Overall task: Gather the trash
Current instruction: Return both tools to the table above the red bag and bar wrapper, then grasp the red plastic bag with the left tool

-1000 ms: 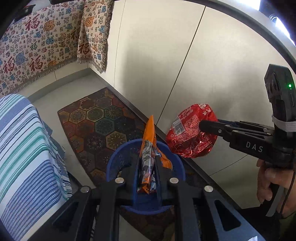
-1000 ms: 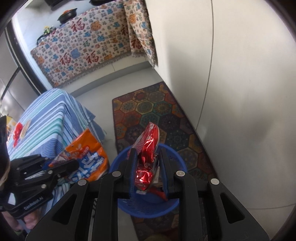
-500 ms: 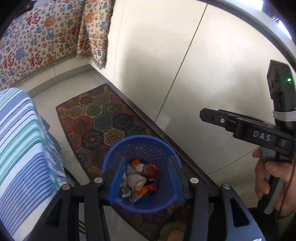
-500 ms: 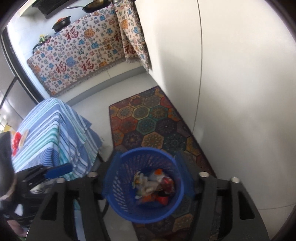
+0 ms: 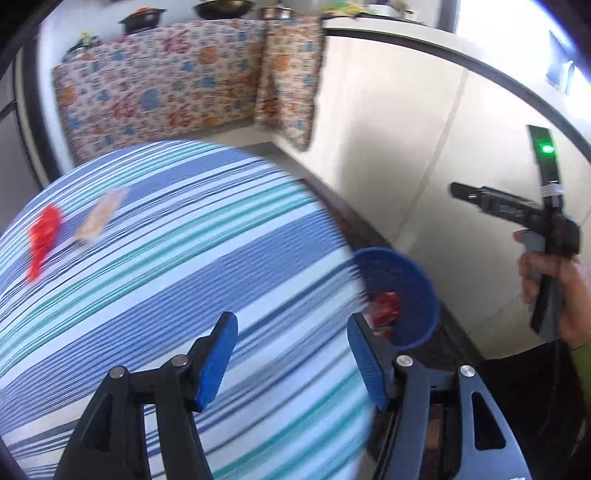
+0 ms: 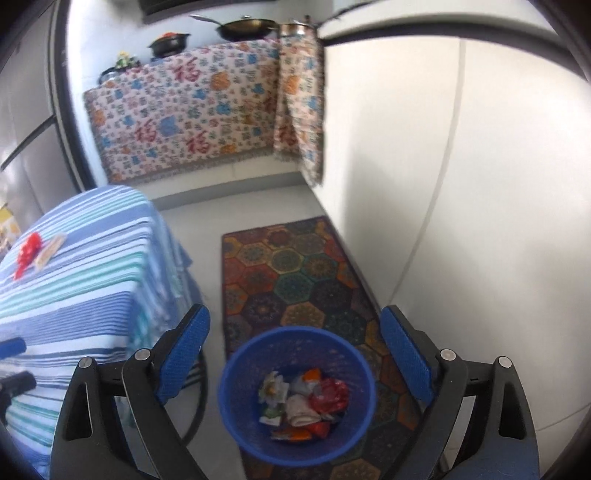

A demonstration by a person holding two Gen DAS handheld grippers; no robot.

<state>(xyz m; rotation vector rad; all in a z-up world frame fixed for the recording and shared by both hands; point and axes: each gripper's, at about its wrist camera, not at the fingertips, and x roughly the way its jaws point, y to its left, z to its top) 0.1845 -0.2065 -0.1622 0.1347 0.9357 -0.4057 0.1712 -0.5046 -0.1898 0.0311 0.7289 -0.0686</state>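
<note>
A blue mesh basket (image 6: 236, 406) stands on the floor rug and holds several crumpled wrappers (image 6: 325, 397). My right gripper (image 6: 295, 354) hangs above it, jaws opening, nothing between them. My left gripper (image 5: 291, 347) is over the striped tablecloth (image 5: 166, 280), jaws opening and empty; the basket (image 5: 413, 291) shows to its right. On the table's far left lie a red wrapper (image 5: 42, 236) and a pale wrapper (image 5: 98, 218), also visible as the red wrapper (image 6: 26, 254) and pale wrapper (image 6: 50, 251) in the right wrist view. The right gripper (image 5: 458, 192) appears in a hand at the right.
A patterned hexagon rug (image 6: 291, 273) lies along a white wall (image 6: 461, 184). A counter draped in patterned cloth (image 6: 184, 110) with pans (image 6: 247, 27) stands at the back. The table's corner (image 6: 162, 258) is close to the basket's left side.
Both grippers let go of their wrappers, orange and red, which dropped into the basket. The jaws opened wide. My left gripper swung left over the striped table; the right one rose a little.
</note>
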